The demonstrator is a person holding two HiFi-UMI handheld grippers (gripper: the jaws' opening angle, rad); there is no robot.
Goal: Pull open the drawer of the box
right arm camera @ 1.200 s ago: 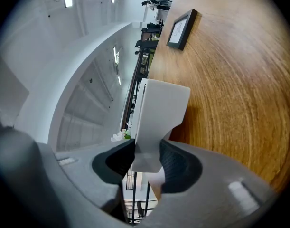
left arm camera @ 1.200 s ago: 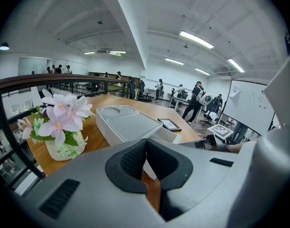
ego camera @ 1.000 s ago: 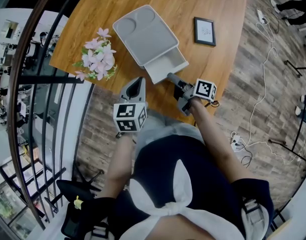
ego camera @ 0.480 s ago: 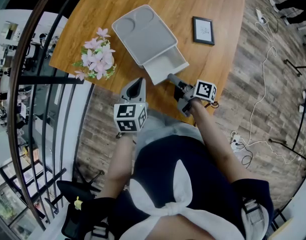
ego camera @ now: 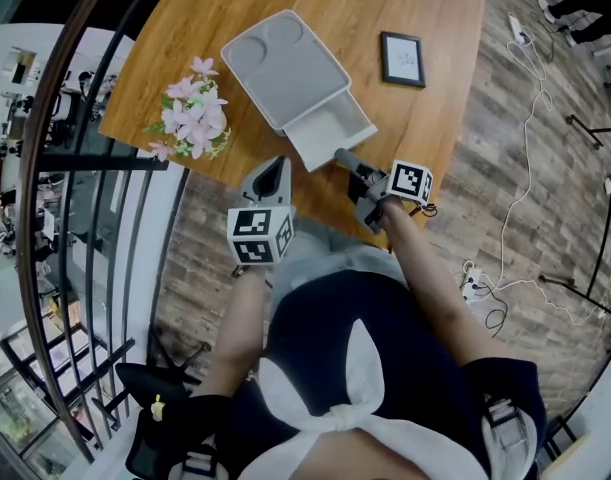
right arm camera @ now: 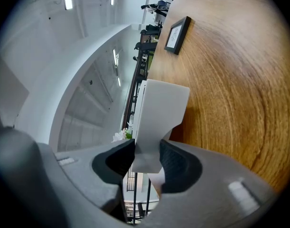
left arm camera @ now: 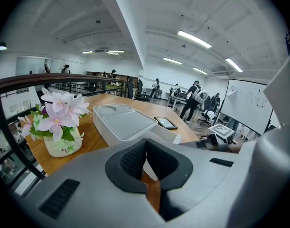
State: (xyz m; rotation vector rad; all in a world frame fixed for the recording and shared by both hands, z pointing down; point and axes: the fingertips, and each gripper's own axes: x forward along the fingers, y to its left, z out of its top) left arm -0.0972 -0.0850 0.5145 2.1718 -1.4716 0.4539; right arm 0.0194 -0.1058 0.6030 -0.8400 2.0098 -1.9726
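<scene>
Where the drawer [ego camera: 330,128] sits: pulled out of the grey box [ego camera: 285,63] on the wooden table [ego camera: 205,18], toward the person.
Right gripper [ego camera: 343,158]: 2 fingers [right arm camera: 118,159] clamp the drawer's front lip, hiding it from above.
Left gripper [ego camera: 275,168]: fingers pressed together, nothing between, at the table's near edge.
Hard to make out: drawer's inside, edge-on in the right gripper view.

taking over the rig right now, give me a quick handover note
Left tool: shut, holding nothing, at the table's near edge, left of the drawer.
Right tool: shut on the drawer's front lip.
Things: the box sits on the table, its drawer sticking well out toward you and looking empty.
Done: drawer pulled open.
Left: probably just release the right tool and back off. Pull further only if it must come out more.
</scene>
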